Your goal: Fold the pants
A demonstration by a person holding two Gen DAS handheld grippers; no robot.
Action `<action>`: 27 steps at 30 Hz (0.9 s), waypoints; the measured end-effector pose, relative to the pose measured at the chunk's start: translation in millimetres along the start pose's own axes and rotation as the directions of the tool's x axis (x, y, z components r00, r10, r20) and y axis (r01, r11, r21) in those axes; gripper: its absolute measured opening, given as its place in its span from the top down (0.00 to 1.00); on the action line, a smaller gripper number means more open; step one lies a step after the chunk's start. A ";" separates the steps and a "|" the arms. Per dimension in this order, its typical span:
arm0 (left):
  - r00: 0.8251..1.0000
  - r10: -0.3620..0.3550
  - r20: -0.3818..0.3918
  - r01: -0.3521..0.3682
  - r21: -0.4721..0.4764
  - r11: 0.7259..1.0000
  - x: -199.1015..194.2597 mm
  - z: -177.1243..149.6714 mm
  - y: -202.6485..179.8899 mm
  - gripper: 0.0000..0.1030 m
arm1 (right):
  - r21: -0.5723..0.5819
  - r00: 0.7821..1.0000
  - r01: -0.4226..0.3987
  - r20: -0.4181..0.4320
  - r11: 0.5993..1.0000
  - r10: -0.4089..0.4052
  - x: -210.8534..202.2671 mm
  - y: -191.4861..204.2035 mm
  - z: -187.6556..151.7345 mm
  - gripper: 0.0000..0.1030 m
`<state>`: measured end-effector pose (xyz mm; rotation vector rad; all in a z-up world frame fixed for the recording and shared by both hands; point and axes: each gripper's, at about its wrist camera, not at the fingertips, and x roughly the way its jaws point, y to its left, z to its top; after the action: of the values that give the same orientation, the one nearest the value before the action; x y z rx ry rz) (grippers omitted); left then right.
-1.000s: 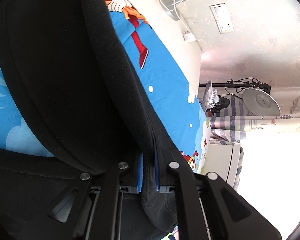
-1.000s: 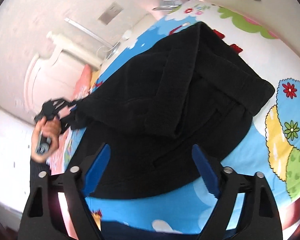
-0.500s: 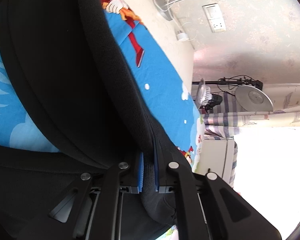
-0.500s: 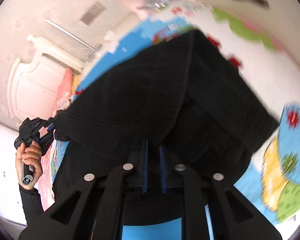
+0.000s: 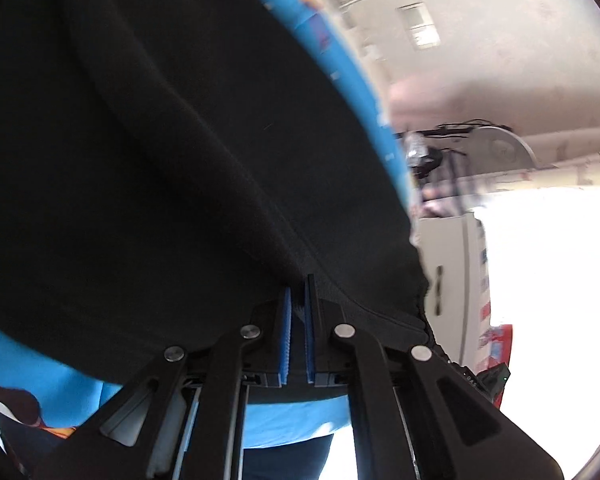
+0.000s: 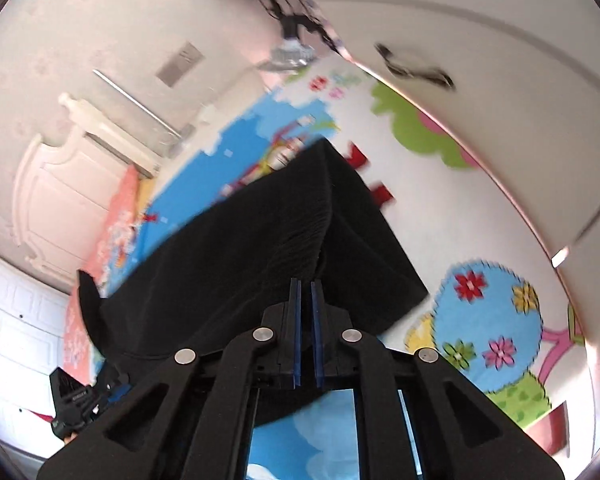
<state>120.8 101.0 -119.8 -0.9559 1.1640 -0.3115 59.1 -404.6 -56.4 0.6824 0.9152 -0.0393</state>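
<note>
The left gripper [image 5: 297, 300] is pinched tight on one edge of the black pants [image 5: 160, 152]. Its two blue pads [image 5: 285, 332] are almost together, with a thin bit of cloth between them. From the jaws, the pants spread up and away to the left, over the blue cartoon bed sheet [image 5: 40, 372].

The right gripper [image 6: 305, 300] is also squeezed shut on the pants [image 6: 268, 240]. Its blue pads [image 6: 297, 332] sit close with black cloth pressed in the gap. From here the pants run forward and away from the jaws, with a ridge down the middle. They lie on the bed sheet [image 6: 488, 312] with its flowers and clouds. The other gripper shows far off at the lower left of this view, past the other end of the cloth.

So the pants stretch long between the two grippers, one at each end. I think the next move is to carry both held edges the same way, across the pants, to lay one half over the other.
</note>
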 end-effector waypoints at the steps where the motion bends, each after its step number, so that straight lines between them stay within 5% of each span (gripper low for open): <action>1: 1.000 0.007 -0.005 -0.007 -0.024 1.000 6.6 -5.6 13.7 0.95 | 0.021 1.000 0.012 -0.012 1.000 -0.012 4.9 -7.4 -4.9 0.92; 8: 1.000 -0.009 0.012 0.009 0.028 1.000 5.5 -7.6 12.2 0.94 | 0.073 1.000 0.026 -0.017 0.997 -0.024 2.8 -23.5 -22.4 0.89; 11: 0.999 -0.036 0.003 0.036 0.003 0.999 3.6 -2.6 17.6 0.75 | 0.138 0.999 0.016 -0.031 0.990 -0.011 3.5 -31.2 -24.3 0.86; 13: 0.999 -0.040 0.012 0.040 -0.004 0.999 2.0 -1.3 21.4 0.74 | 0.171 0.999 0.013 -0.049 0.985 -0.004 3.3 -35.8 -27.4 0.76; 14: 0.999 -0.045 0.014 0.045 -0.010 0.999 2.4 -1.2 21.8 0.74 | 0.187 0.998 0.002 -0.060 0.982 0.009 4.0 -37.7 -29.4 0.60; 15: 0.998 -0.055 0.012 0.055 -0.019 0.998 3.5 -0.6 23.1 0.74 | 0.207 0.998 -0.010 -0.059 0.978 0.023 3.3 -40.4 -32.5 0.26; 16: 0.998 -0.064 0.011 0.065 -0.033 0.997 3.8 0.9 25.8 0.74 | 0.212 0.999 -0.012 -0.044 0.977 0.022 1.1 -40.5 -34.1 0.16; 27: 0.994 -0.106 -0.001 0.106 -0.071 0.992 10.8 15.9 31.5 0.76 | 0.231 0.998 -0.047 -0.038 0.972 0.057 6.5 -36.2 -35.5 0.23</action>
<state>131.2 119.9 -149.8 -1.0820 1.1373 -0.3602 26.5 -411.8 -95.1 0.9255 0.9440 -0.0850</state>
